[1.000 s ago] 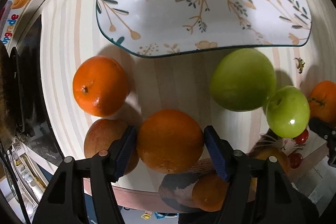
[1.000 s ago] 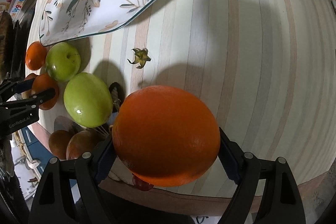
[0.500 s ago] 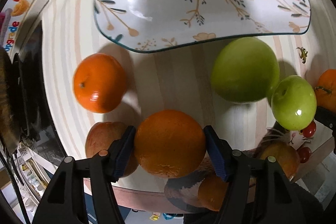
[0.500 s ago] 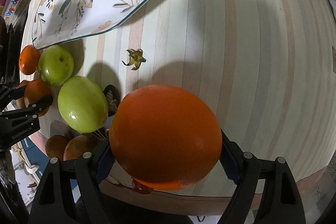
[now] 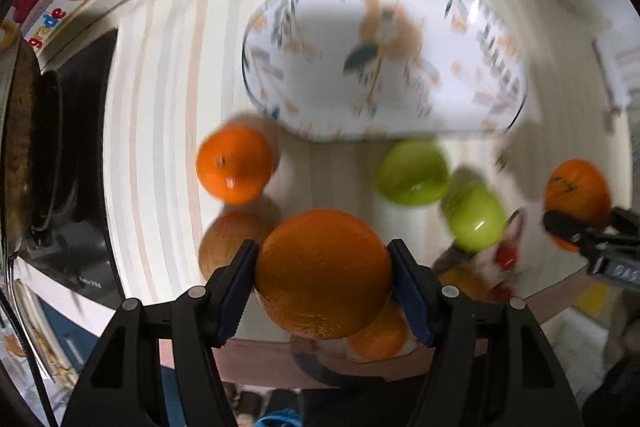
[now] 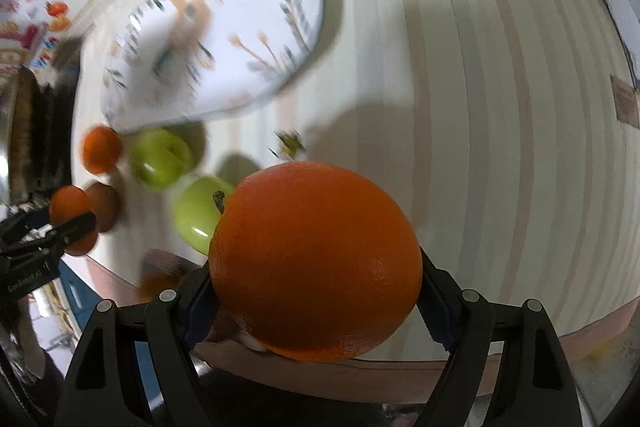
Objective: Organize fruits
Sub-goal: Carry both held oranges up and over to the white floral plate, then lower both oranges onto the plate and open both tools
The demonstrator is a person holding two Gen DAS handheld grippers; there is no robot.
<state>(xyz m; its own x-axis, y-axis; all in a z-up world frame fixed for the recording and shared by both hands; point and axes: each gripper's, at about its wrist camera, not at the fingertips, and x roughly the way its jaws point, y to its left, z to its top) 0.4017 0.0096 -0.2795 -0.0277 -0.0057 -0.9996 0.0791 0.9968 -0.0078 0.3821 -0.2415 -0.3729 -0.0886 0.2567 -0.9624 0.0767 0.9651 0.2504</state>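
My left gripper (image 5: 324,283) is shut on an orange (image 5: 322,273) and holds it above the striped table. My right gripper (image 6: 316,291) is shut on another orange (image 6: 316,259), also lifted; it shows in the left wrist view (image 5: 578,187) at far right. A white patterned plate (image 5: 384,63) lies ahead, empty, also seen in the right wrist view (image 6: 216,51). On the table lie a small orange (image 5: 234,163), a reddish apple (image 5: 224,243) and two green apples (image 5: 412,173) (image 5: 474,217).
A dark pan and stove (image 5: 36,155) stand at the left. The table's front edge (image 5: 280,359) runs just under my left gripper. A dried fruit calyx (image 6: 290,145) lies on the table. More fruit on a printed mat (image 5: 472,279) sits near the edge.
Both grippers have risen and pulled back with their oranges; the plate and loose fruit now look smaller and farther. The views are motion-blurred.
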